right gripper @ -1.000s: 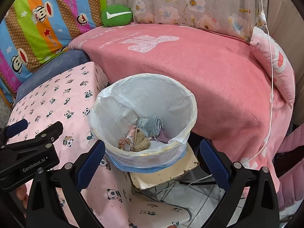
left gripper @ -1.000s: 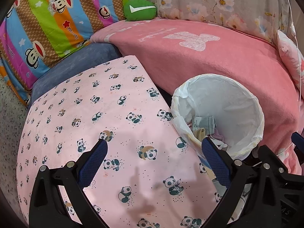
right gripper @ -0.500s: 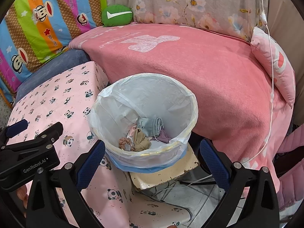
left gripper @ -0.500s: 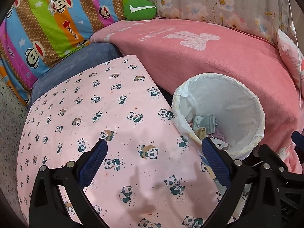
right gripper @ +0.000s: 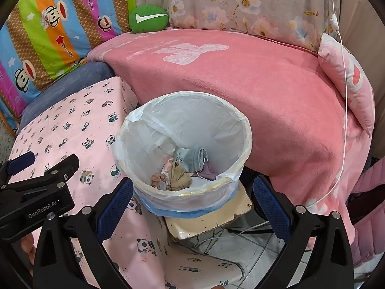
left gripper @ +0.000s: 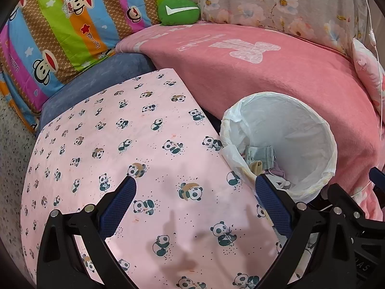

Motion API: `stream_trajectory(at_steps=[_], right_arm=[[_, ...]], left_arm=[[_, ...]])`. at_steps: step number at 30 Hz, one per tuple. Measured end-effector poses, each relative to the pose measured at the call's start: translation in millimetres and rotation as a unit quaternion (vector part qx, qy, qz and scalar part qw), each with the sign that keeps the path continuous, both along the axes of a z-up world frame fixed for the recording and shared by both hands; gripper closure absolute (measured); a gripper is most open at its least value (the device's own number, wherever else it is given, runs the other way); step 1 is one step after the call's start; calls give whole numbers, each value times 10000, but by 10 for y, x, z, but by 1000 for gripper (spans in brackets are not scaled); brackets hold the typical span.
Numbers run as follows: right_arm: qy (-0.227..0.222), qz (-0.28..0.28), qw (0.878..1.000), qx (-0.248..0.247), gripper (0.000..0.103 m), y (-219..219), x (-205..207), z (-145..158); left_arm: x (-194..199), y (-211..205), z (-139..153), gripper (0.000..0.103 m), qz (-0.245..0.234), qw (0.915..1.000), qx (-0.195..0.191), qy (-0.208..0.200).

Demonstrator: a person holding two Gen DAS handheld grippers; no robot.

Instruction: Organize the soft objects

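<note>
Both grippers gape — socks [right gripper: 190, 160] in bin [right gripper: 243, 130].

A home bedroom: pink blanket [right gripper: 240, 91] on bed, cartoon quilt [left gripper: 60, 24], floral pillow [right gripper: 228, 4]

The left gripper [left gripper: 195, 192] is held wide apart and empty above a panda sheet [left gripper: 120, 144]. To the right, a lined bin [left gripper: 298, 130] is seen, with socks [left gripper: 261, 155] lying inside. Farther off, a pink blanket [left gripper: 276, 77] is spread, and a green cushion [left gripper: 179, 11] is set at its far edge.
</note>
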State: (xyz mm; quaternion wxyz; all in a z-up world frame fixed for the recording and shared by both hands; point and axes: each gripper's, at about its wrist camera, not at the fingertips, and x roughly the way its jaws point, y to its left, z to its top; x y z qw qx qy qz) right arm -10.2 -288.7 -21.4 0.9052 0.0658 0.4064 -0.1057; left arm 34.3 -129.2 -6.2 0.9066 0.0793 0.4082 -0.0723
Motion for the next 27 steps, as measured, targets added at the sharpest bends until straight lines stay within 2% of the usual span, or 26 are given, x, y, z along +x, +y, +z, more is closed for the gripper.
stream_trajectory(at_steps=[27], right_arm=[[41,65,10000,-18,4,66,74,-12]], left_arm=[[62,58,-92,8,-39,9998,-37,181]])
